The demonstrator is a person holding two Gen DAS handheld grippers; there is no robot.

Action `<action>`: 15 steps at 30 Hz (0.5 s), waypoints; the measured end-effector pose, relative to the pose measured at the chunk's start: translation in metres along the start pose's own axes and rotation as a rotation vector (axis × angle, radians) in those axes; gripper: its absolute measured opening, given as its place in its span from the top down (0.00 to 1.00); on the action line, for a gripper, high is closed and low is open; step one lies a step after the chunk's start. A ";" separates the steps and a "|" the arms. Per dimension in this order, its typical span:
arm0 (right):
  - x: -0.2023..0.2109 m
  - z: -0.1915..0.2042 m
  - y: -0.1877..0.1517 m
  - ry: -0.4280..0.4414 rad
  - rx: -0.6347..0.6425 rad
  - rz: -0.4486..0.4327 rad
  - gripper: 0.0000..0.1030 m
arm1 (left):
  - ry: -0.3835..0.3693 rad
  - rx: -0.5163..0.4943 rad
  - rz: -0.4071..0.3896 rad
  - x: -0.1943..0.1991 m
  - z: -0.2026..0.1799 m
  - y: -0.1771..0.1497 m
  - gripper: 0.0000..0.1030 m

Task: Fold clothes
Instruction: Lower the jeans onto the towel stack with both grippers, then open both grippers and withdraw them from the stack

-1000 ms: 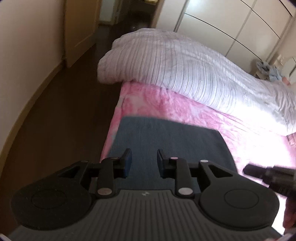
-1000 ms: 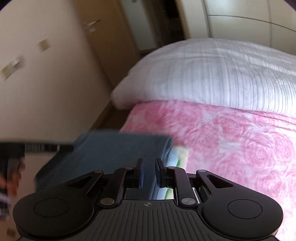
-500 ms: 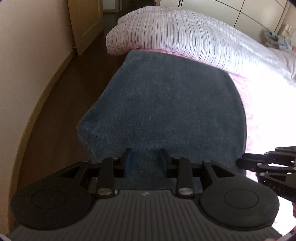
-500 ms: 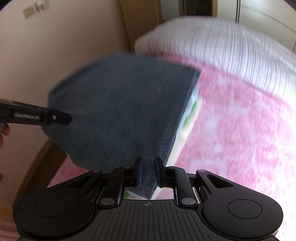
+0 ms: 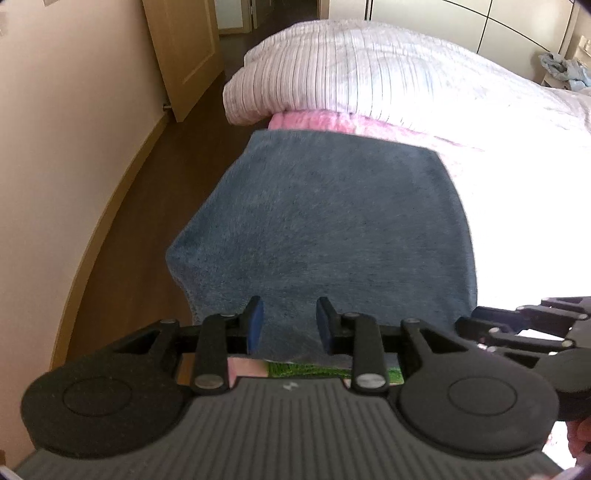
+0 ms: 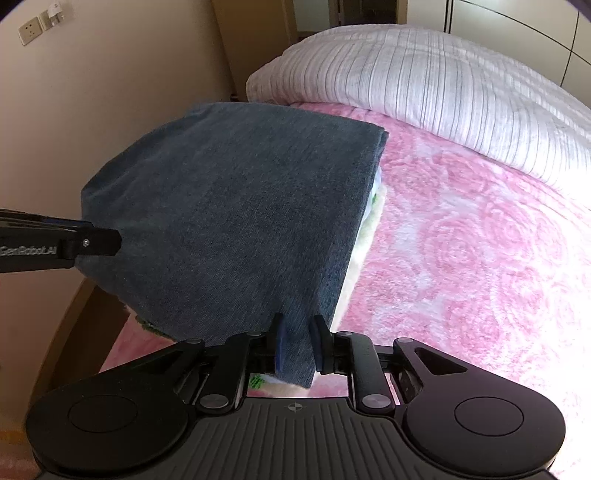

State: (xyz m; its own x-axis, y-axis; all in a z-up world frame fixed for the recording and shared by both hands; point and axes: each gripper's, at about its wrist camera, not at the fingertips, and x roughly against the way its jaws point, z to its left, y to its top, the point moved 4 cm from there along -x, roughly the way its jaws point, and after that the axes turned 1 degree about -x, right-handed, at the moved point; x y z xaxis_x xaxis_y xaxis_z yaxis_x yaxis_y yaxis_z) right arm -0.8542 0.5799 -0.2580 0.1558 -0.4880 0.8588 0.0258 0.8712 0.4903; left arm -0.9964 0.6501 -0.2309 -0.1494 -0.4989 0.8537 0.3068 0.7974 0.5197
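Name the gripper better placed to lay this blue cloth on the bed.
Right, probably: the right gripper clamps the blue cloth over the pink bedspread; the left gripper holds its corner over the floor.

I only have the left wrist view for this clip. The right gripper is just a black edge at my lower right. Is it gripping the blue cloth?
Observer: Yes. In the right wrist view the right gripper is shut on the near corner of the blue cloth.
Reviewer: I see a green strip below the cloth. What is it?
Observer: A pale item with green print lies under the cloth and shows along the cloth's right edge, on the pink bedspread.
Reviewer: Anything on the wall that I miss?
Observer: A wall socket, at the upper left.
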 end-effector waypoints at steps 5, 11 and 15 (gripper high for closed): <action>0.028 0.005 -0.004 -0.009 -0.013 -0.032 0.45 | 0.033 0.002 -0.045 0.040 -0.004 -0.001 0.63; 0.073 0.011 -0.013 -0.033 -0.023 -0.119 0.34 | 0.045 0.017 -0.103 0.081 -0.009 -0.002 0.58; 0.102 0.014 -0.020 -0.047 -0.029 -0.172 0.33 | 0.039 0.026 -0.132 0.109 -0.014 -0.011 0.53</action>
State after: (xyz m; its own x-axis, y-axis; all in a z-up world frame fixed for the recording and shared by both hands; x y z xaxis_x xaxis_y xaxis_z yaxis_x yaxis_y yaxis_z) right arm -0.8528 0.5120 -0.1779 0.1005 -0.6317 0.7687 0.0763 0.7752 0.6271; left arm -1.0028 0.5818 -0.1437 -0.1497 -0.6127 0.7760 0.2626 0.7320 0.6287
